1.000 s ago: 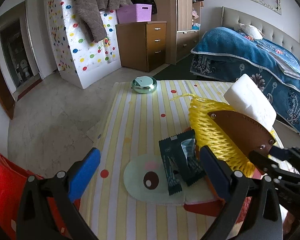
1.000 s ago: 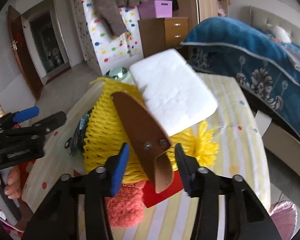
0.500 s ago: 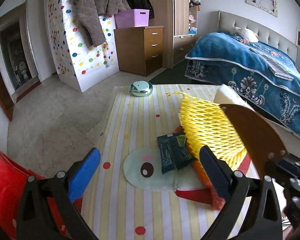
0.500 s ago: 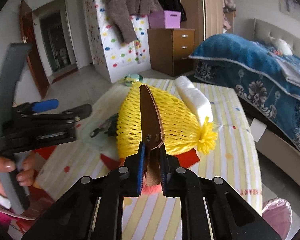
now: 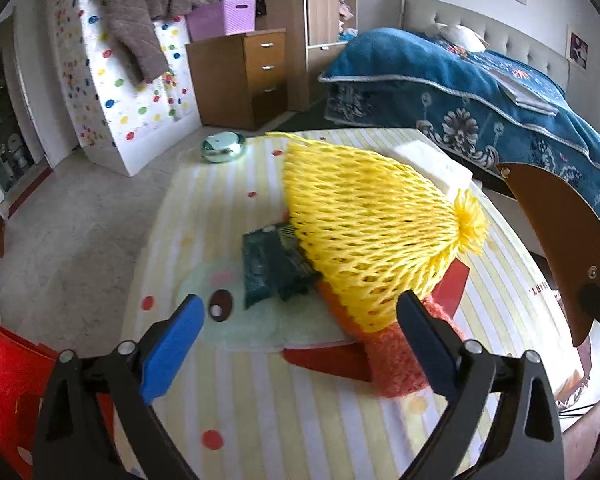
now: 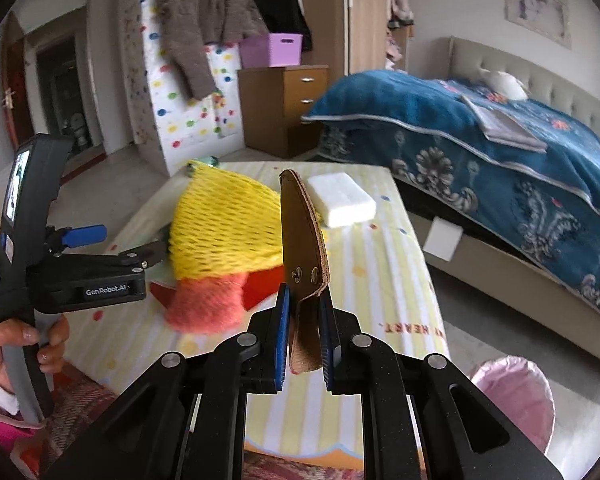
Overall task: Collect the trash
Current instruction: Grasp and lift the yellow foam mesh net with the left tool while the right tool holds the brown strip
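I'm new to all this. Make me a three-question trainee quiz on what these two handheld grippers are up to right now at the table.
1. True or false: the right gripper is shut on the brown leather piece.
2. Multiple choice: the left gripper is A) shut on the yellow foam net, B) open and holding nothing, C) shut on the dark green wrappers.
3. Fill in: the white foam block lies on the striped tablecloth, on the far side of the ____ foam net.

Key: 1 true; 2 B; 3 yellow.
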### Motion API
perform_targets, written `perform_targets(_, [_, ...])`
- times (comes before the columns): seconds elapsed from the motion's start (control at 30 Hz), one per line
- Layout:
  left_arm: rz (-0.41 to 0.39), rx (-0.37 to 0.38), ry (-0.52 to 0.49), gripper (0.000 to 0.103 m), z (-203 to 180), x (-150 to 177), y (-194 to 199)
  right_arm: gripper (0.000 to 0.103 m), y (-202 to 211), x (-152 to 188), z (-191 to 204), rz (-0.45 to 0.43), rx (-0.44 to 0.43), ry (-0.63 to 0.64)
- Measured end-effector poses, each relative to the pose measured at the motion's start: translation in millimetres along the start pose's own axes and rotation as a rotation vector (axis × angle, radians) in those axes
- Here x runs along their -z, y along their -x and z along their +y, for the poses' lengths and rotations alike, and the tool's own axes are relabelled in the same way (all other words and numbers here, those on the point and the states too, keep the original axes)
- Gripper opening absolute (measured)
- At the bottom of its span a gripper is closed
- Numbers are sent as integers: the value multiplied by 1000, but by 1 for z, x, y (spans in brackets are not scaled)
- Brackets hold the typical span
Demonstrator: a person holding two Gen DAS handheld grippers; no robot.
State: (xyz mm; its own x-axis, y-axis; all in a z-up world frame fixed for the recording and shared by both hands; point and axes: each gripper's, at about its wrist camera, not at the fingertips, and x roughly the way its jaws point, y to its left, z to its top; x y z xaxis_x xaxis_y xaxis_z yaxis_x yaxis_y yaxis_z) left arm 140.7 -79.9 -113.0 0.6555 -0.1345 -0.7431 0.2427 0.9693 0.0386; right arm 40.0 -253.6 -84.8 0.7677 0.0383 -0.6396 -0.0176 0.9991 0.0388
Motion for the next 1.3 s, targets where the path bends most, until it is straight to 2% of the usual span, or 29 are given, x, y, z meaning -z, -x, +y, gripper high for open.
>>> perform_targets(0.27, [57,78,32,70,-7,-10,-25,14,-14,10,-22,23,1,-50])
perform_targets(0.43, [107,123,61,67,-13,-13,-44,14,-20,13,-26,38,0,-65])
perform_targets(0.57, [122,151,82,46,-13,-13,-48,14,-20,14,-29,43,2,-74])
perform_targets(0.6, [110,156,82,42,-13,-13,-45,14,-20,13,-28,42,4,-73])
perform_targets(0.67, [85,169,85,21,-12,-15,-39,14,-20,12,-29,39,7,-72])
perform_targets(0.73, [23,204,89,11,-10,-19,-23,14,-15,11,-28,26,11,-71])
perform_targets(0.9, [-159,228,49,9,-12,-32,32,14,7,8,-27,-47,40,-96])
perform_targets(1.0, [-235,231,5,9,-18,-35,65,14,18,7,-27,-65,46,-102])
perform_targets(1.2, [-297,204,-141,9,-47,-16,101,14,38,11,-29,-72,42,-111])
perform_targets(1.3, [-297,191,-200,9,-64,-3,106,14,48,14,-30,-75,44,-115])
